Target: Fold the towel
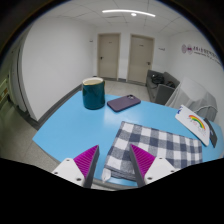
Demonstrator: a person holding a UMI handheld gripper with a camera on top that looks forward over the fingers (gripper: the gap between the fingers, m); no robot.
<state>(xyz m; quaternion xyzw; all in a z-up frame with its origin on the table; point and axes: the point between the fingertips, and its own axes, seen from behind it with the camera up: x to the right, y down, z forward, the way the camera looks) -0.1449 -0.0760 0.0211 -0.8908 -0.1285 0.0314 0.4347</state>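
Towel (152, 147) between open hand-held gripper (114, 165) fingers

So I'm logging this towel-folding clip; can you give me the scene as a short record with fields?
surface: blue table
towel: checked towel, lying flat, just ahead of the fingers
fingers: gripper open, above the towel's near edge, holding nothing
other items: teal mug, dark notebook, card with a rainbow
room: two doors in the far wall
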